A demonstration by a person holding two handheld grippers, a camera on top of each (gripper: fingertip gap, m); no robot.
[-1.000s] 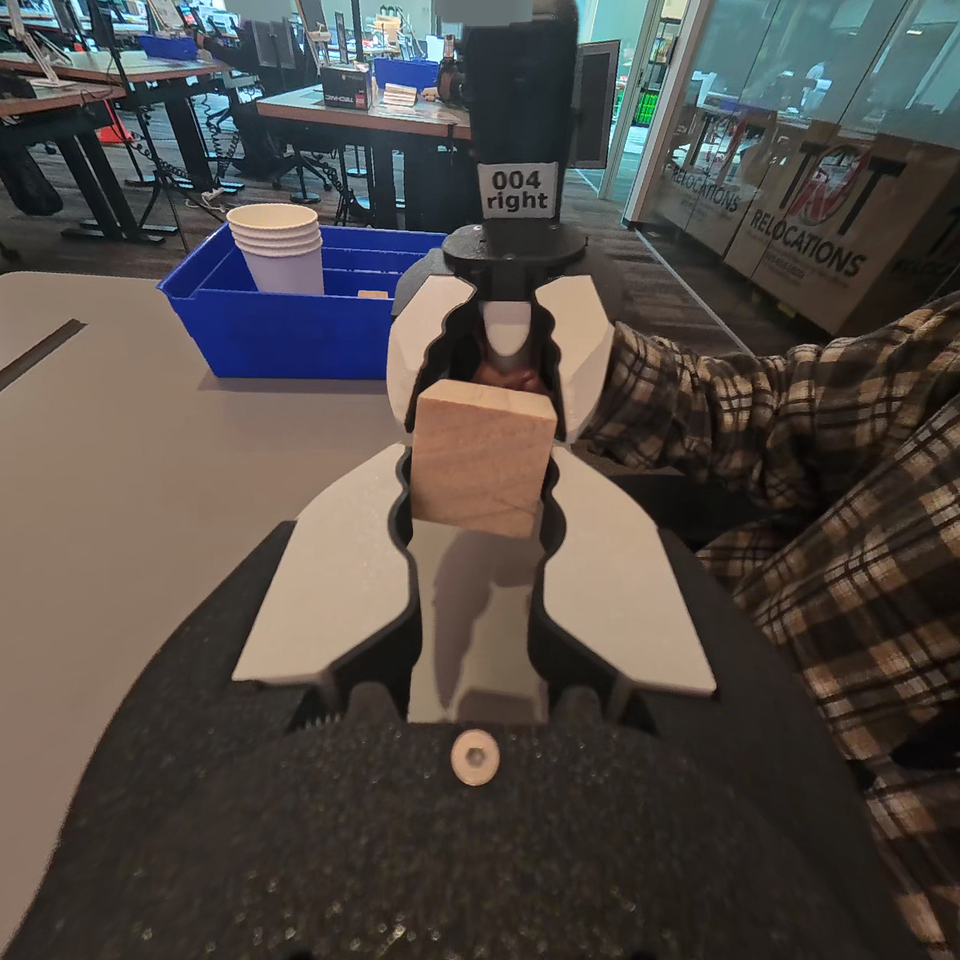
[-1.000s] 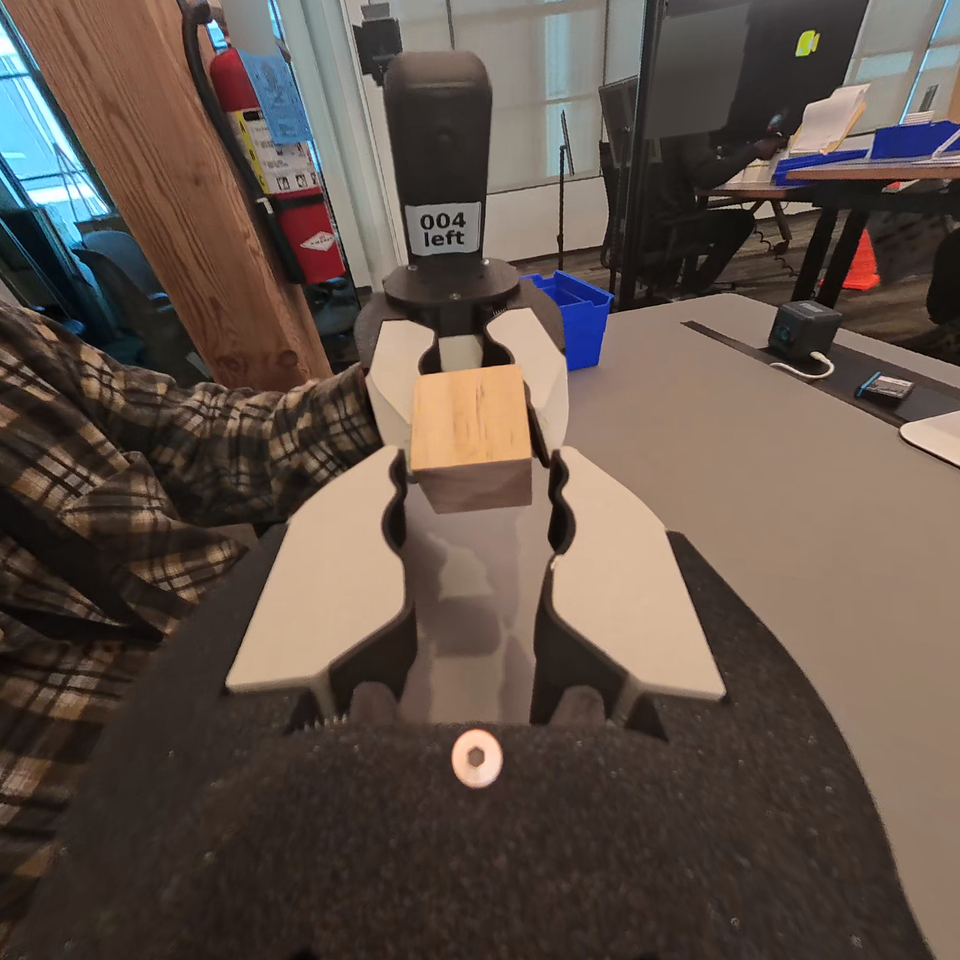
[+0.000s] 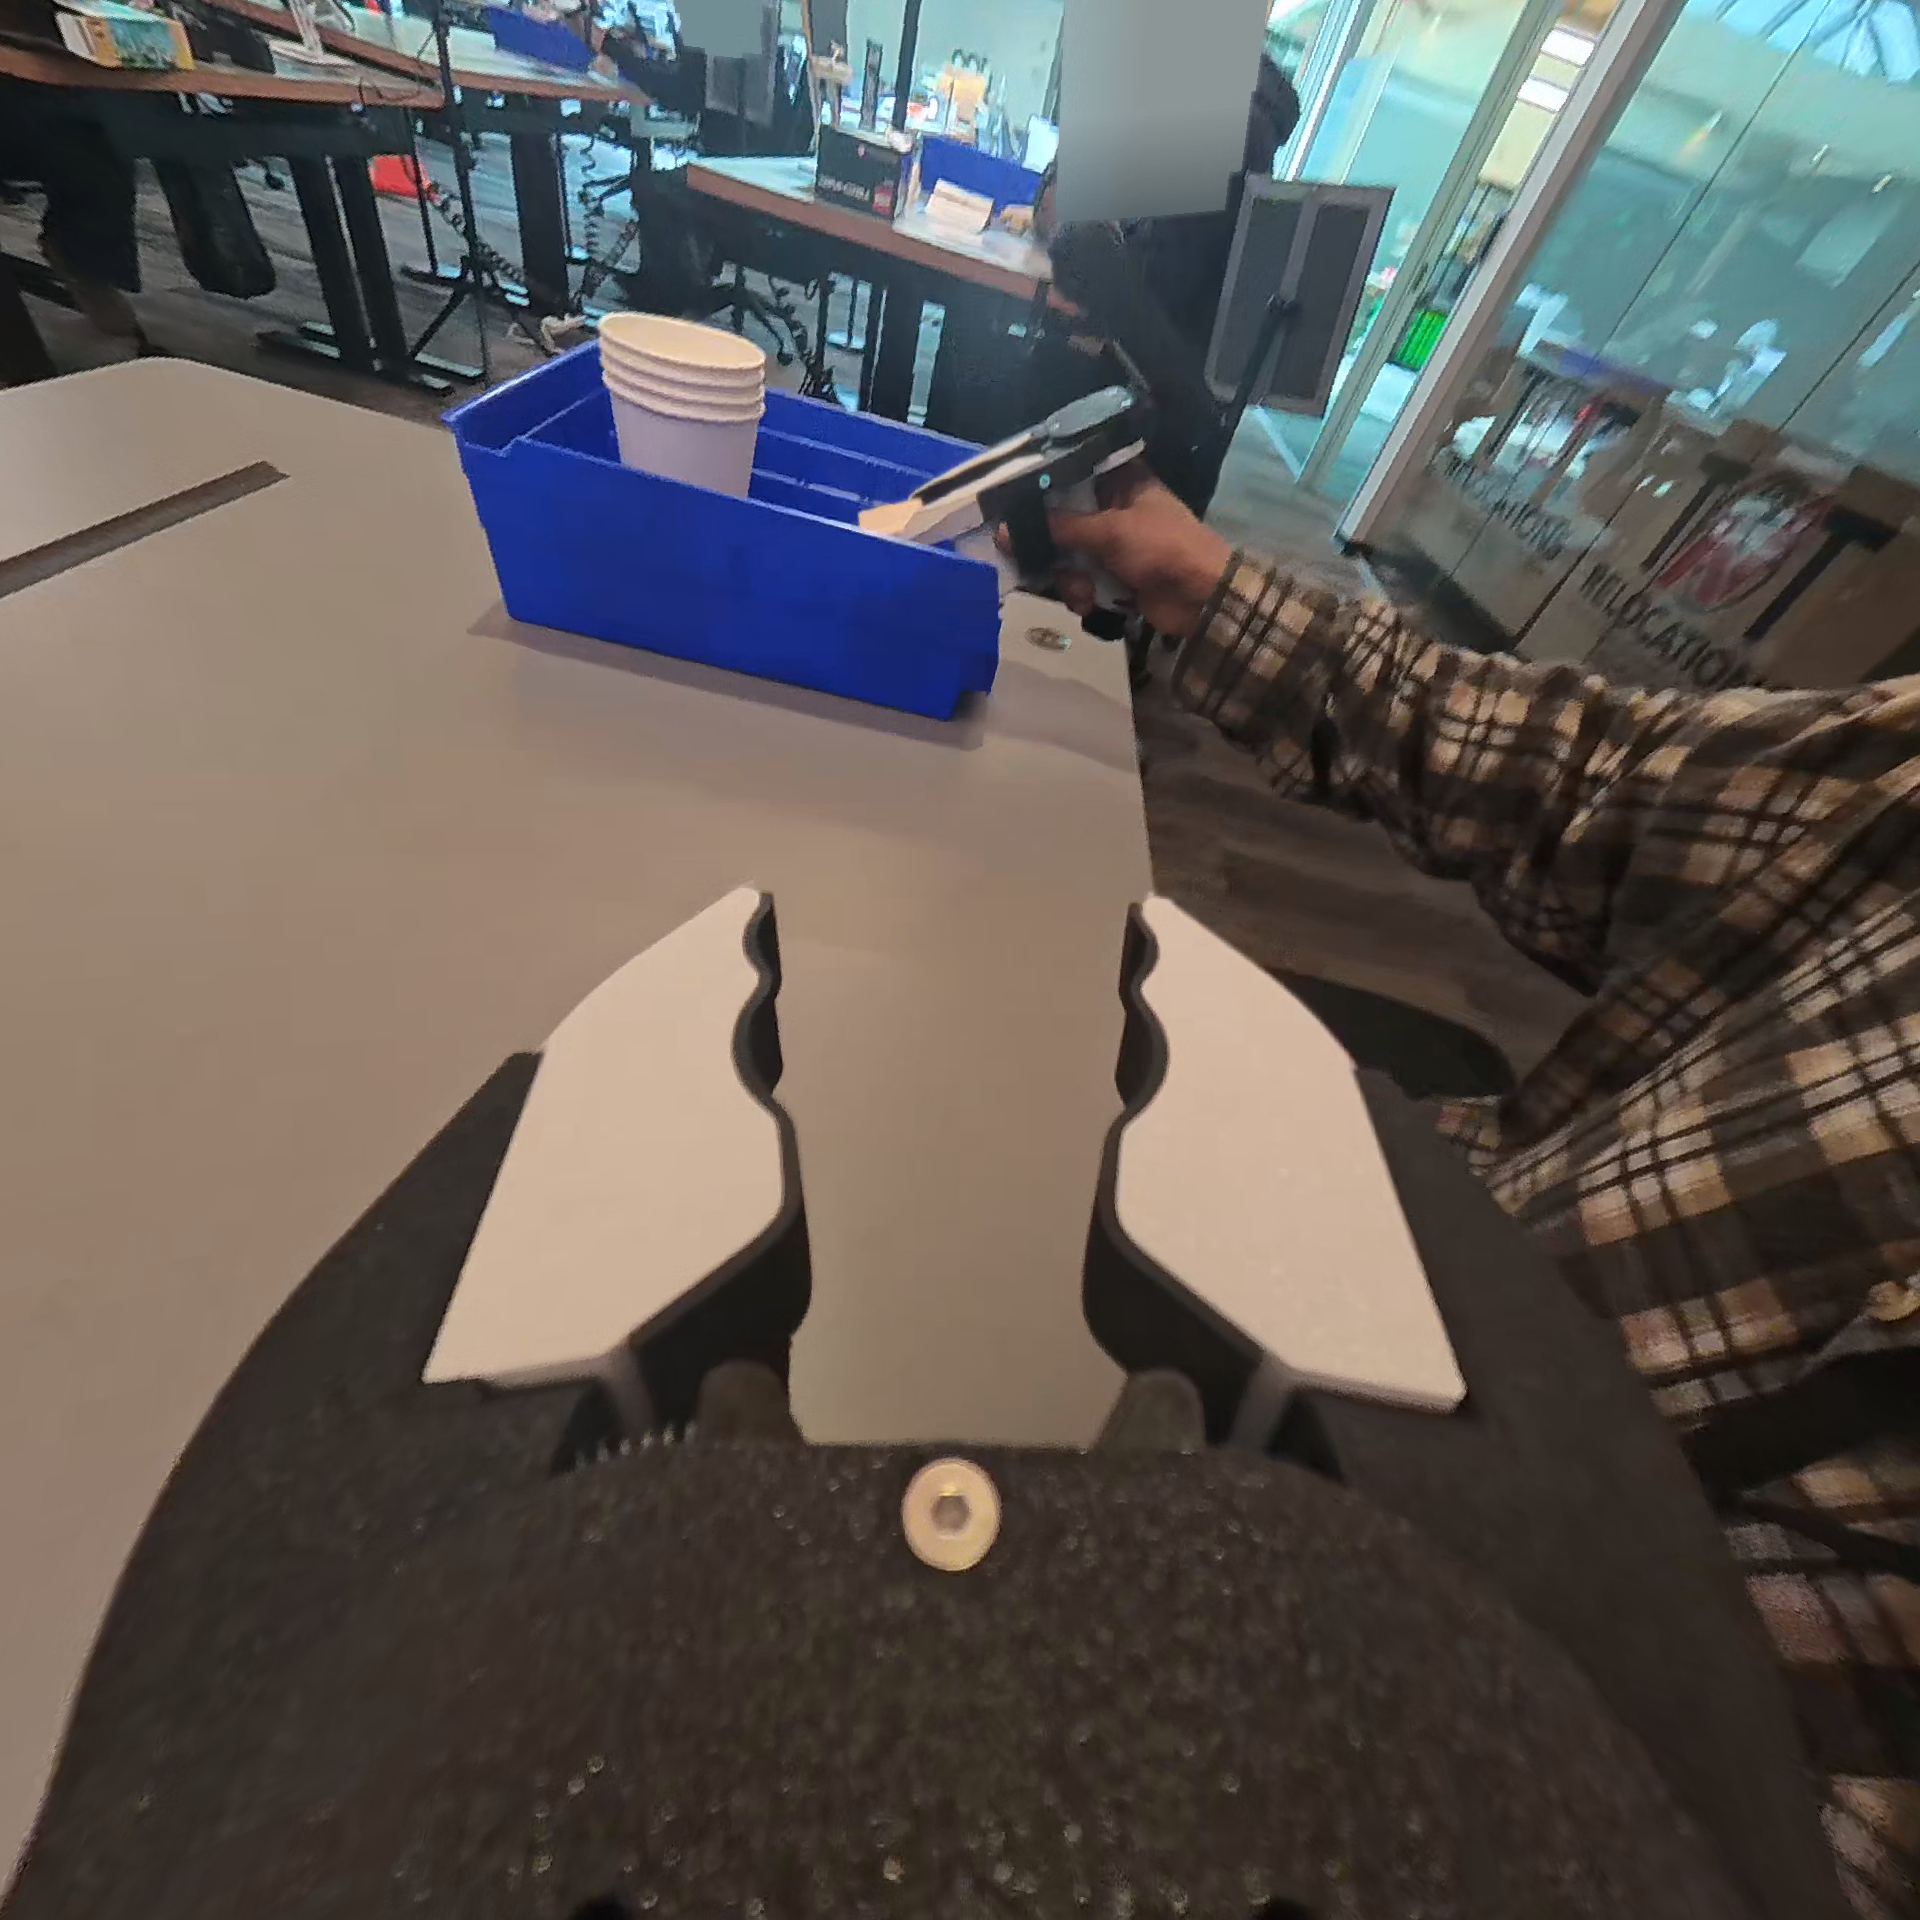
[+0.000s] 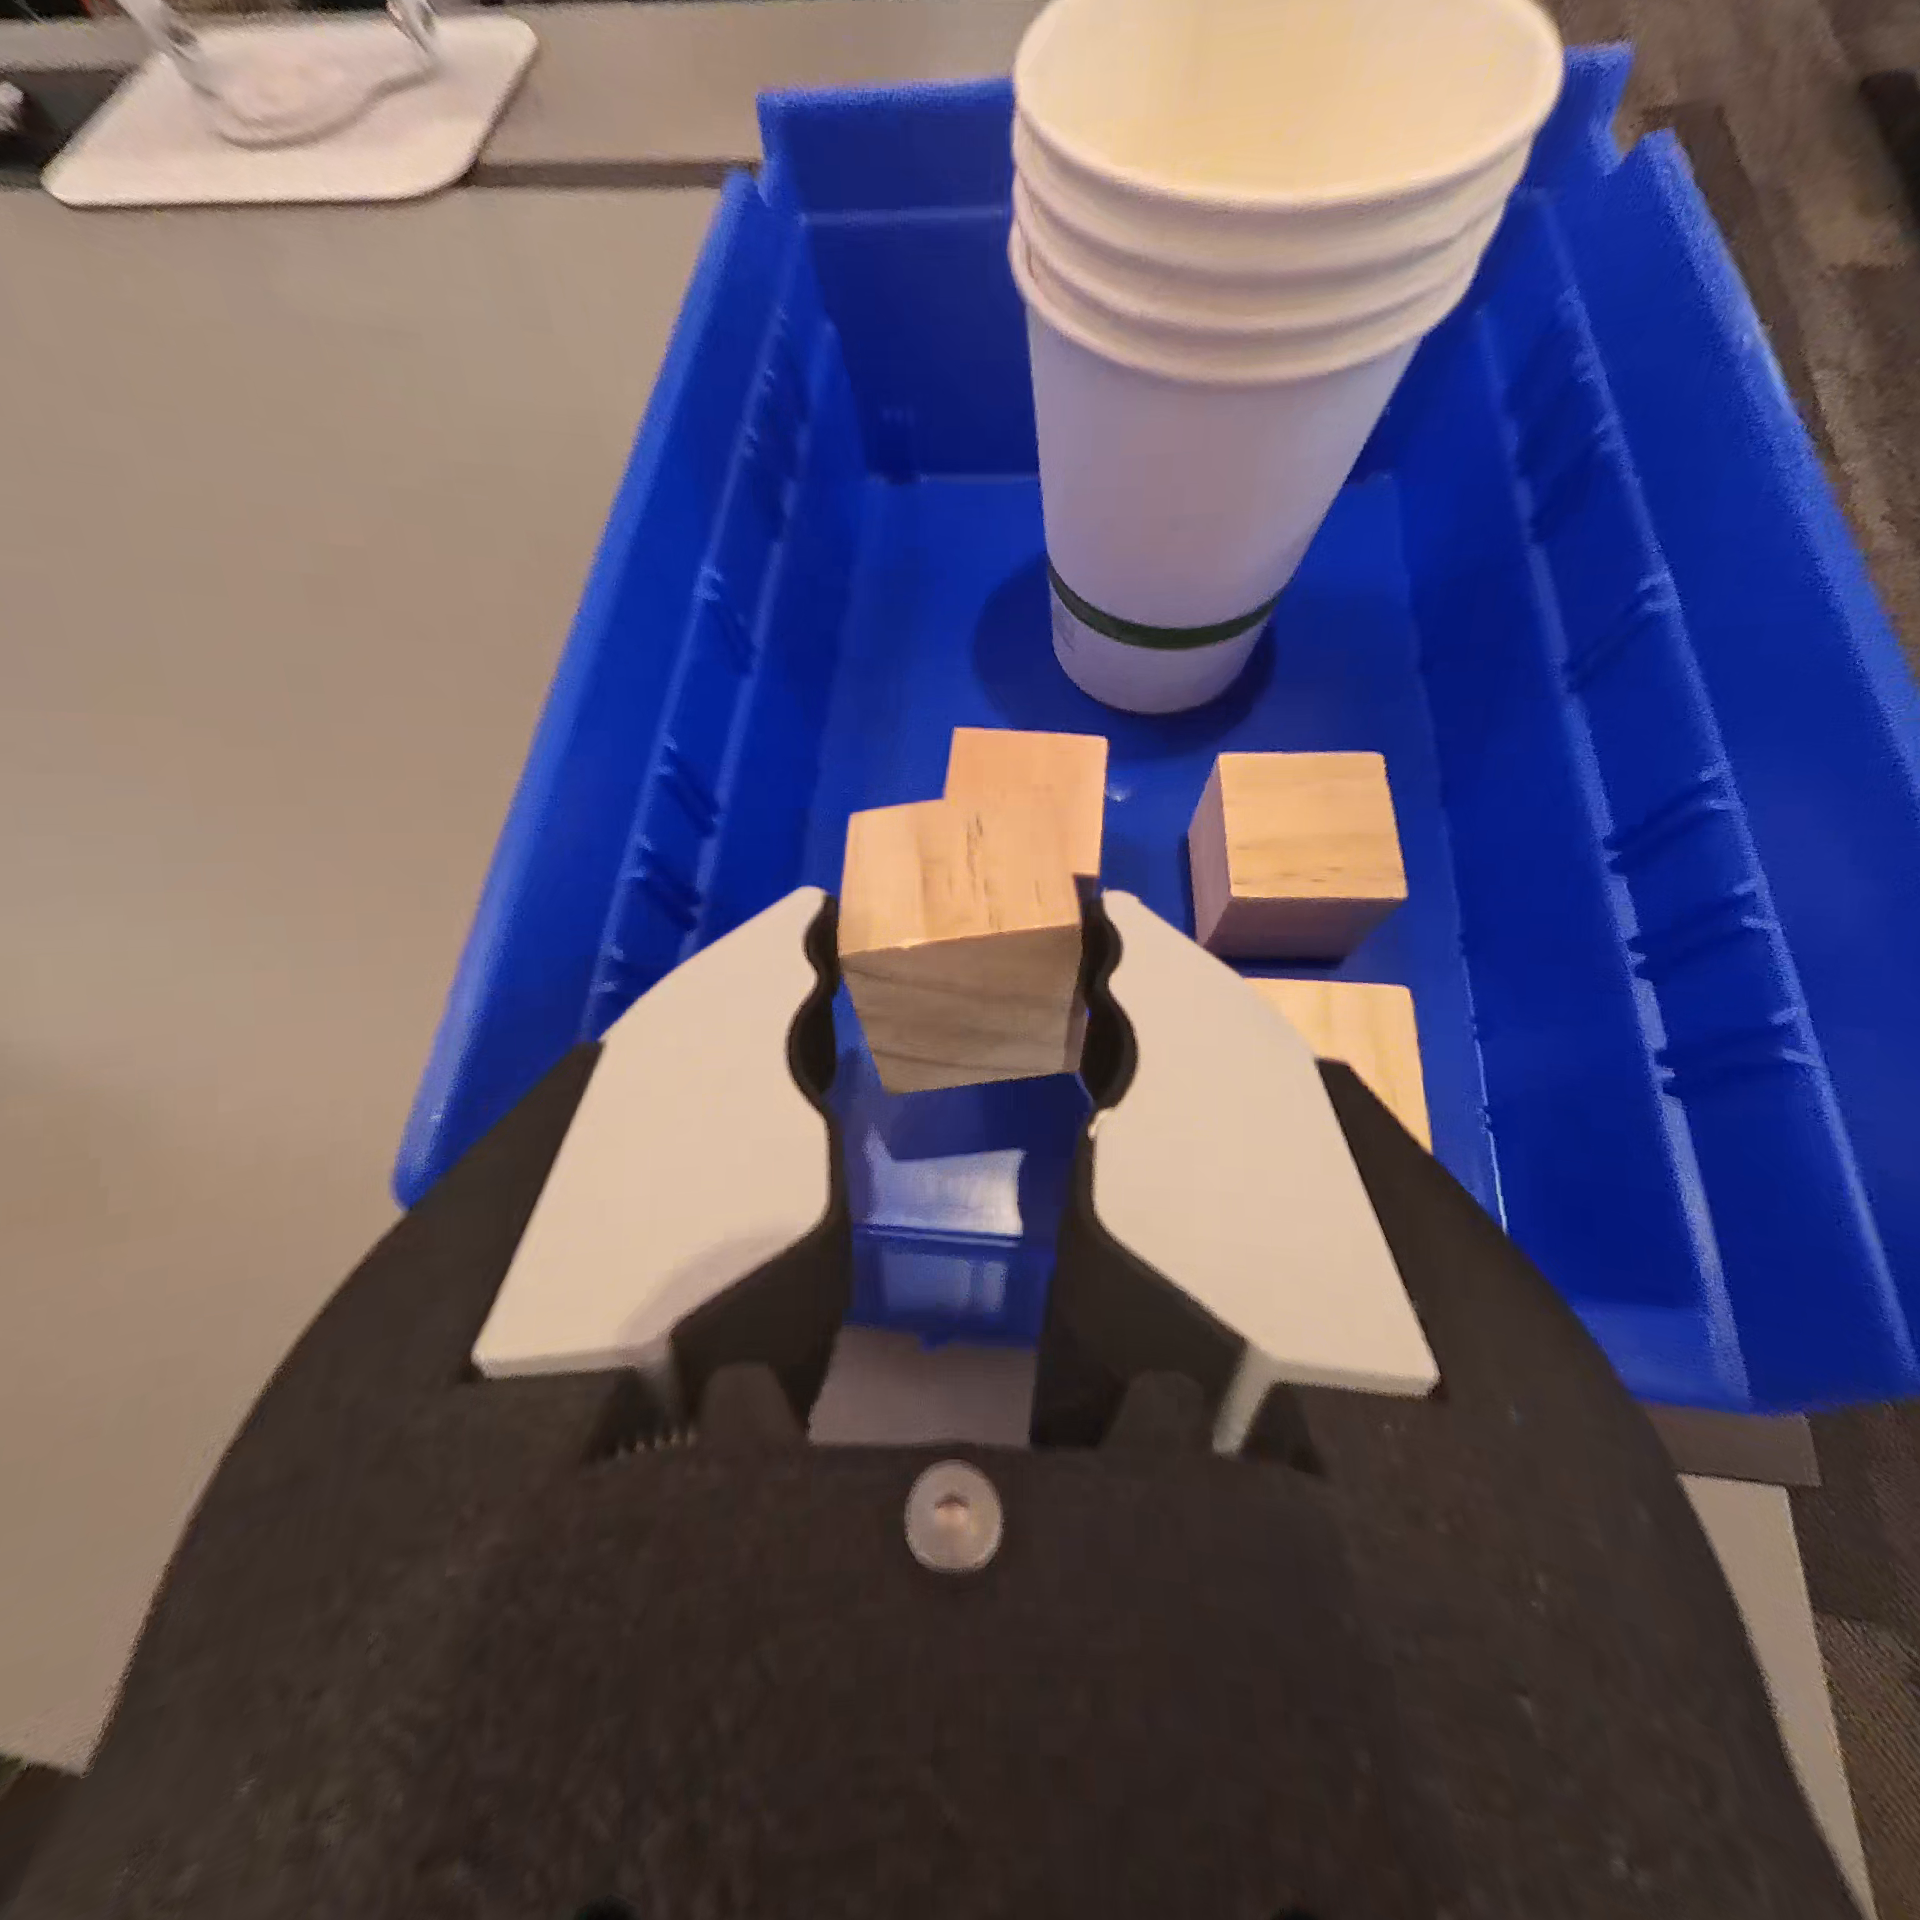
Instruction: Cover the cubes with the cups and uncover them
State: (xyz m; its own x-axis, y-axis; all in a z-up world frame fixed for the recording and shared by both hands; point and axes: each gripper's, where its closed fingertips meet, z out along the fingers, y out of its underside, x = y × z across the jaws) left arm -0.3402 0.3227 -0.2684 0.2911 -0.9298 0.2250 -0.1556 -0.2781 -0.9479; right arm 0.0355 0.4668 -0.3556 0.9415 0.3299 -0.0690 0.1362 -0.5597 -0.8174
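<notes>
On the left, the left gripper [image 3: 948, 935] hangs over the bare grey table [image 3: 260, 831] with its jaws spread wide and nothing between them. Farther along that table stands a blue bin [image 3: 727, 582] near the table's edge, with a stack of white paper cups [image 3: 686, 410] upright in it. To the right of the bin a hand [image 3: 1132, 561] in a plaid sleeve [image 3: 1558, 790] holds the right gripper [image 4: 956, 940], which reaches over the bin's near end.

From the right wrist view, that gripper's jaws pinch a wooden cube [image 4: 961, 935] by its two sides; the cube is tilted and held above the bin's near end, off the floor of the bin. Just behind it a second cube [image 4: 1029, 779] lies on the bin floor, partly hidden by the held one. To the right a third cube [image 4: 1299, 852] sits apart from it, and nearer the camera a fourth cube [image 4: 1361, 1049] shows partly behind the right finger. The cups stand beyond the cubes toward the bin's far end. At far upper left a white mat [image 4: 291, 114] lies on the table.
</notes>
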